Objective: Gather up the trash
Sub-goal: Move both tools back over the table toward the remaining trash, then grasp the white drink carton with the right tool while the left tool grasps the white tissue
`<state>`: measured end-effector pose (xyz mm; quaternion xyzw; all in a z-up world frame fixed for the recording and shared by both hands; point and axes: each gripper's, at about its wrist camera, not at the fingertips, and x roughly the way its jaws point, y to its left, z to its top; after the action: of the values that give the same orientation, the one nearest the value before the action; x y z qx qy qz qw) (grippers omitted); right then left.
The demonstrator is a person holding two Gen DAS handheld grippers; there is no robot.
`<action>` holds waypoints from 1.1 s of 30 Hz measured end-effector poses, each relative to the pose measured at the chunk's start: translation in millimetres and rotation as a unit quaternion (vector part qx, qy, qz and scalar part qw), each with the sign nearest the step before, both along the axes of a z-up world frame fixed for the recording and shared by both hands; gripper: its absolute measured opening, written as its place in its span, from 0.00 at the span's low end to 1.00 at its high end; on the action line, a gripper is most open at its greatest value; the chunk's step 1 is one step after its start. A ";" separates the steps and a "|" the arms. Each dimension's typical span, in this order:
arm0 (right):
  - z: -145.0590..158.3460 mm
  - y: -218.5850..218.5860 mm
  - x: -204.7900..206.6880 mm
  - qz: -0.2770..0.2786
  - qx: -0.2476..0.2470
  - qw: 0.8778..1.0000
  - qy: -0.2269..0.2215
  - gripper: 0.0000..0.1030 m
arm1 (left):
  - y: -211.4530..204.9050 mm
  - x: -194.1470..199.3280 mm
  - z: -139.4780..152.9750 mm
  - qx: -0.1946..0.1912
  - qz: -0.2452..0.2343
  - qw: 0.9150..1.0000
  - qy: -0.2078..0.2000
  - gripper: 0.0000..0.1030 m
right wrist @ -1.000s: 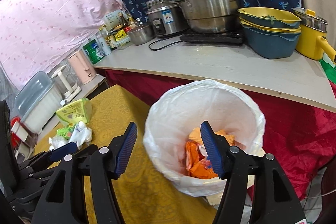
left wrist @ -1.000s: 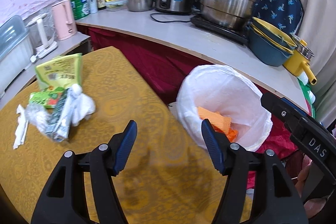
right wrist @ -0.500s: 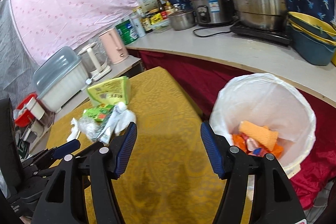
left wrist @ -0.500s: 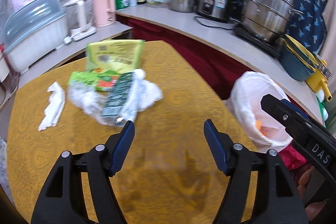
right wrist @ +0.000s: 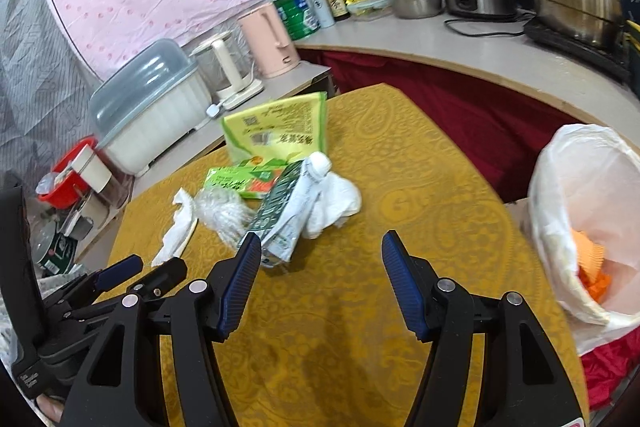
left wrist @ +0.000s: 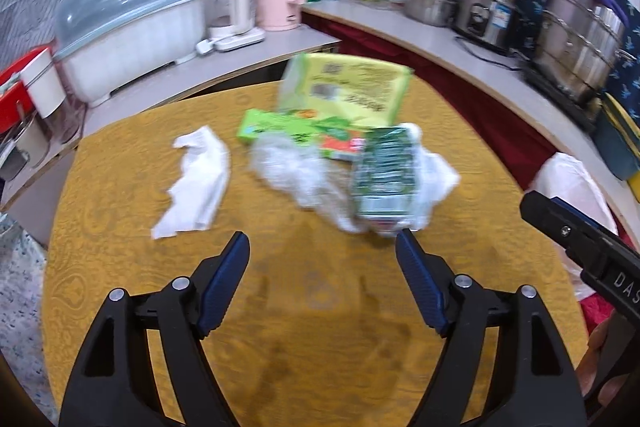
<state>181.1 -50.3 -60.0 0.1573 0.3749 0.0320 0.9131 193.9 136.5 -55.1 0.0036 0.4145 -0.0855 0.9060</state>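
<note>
Both grippers were empty: the left gripper (left wrist: 322, 259) was spreading its fingers, the right gripper (right wrist: 320, 255) sat released. Trash pile (left wrist: 340, 155) lay mid-desk (left wrist: 120, 187), bin bag (right wrist: 580, 207) off the right edge. I'd grab the crushed carton (right wrist: 284, 215) by its narrow side.

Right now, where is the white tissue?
The tissue lies flat on the yellow table, left of the trash pile in the left wrist view, beside the clear plastic wrap.
</note>
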 end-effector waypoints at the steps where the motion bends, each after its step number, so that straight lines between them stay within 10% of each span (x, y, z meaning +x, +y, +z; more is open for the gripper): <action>1: -3.4 4.1 5.6 0.003 0.002 1.000 0.004 0.59 | 9.1 4.3 -3.4 0.003 0.006 1.000 0.002 0.70; 22: -74.4 37.5 83.3 0.020 0.104 0.991 0.077 0.59 | 82.3 102.0 -83.8 0.027 0.008 0.998 0.058 0.79; 33: -70.7 41.6 75.1 0.033 0.105 0.992 0.068 0.25 | 75.7 87.0 -79.7 0.018 0.006 0.999 0.050 0.19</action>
<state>256.2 -8.7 -130.7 0.2419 0.4354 0.0903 0.8624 280.9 212.2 -134.8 0.0130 0.4605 -0.0726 0.8846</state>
